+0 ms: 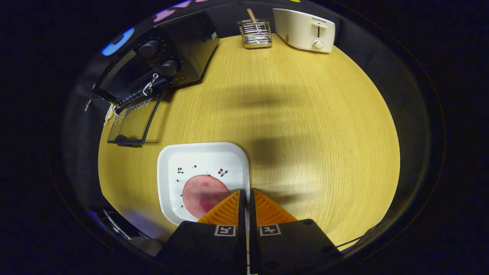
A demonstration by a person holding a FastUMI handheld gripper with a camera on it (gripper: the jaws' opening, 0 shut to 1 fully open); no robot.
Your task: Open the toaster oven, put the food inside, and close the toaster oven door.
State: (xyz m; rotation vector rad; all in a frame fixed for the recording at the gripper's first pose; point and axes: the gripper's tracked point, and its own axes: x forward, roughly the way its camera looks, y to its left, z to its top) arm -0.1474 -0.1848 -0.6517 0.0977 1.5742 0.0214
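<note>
A black toaster oven (172, 49) stands at the far left of the wooden table, its glass door (131, 122) folded down open toward me. A white square plate (202, 158) with small cherry prints lies just ahead of the fingers, and a round pink slice of meat (202, 193) rests on its near part. My gripper (247, 196) is shut on the plate's right rim: the thin white edge runs between the two closed fingers. The left finger covers part of the slice.
A white pop-up toaster (303, 29) stands at the back right. Beside it is a wire rack (255, 33) holding a wooden stick. The round table's edge (393, 152) curves close on the right and on the left below the oven door.
</note>
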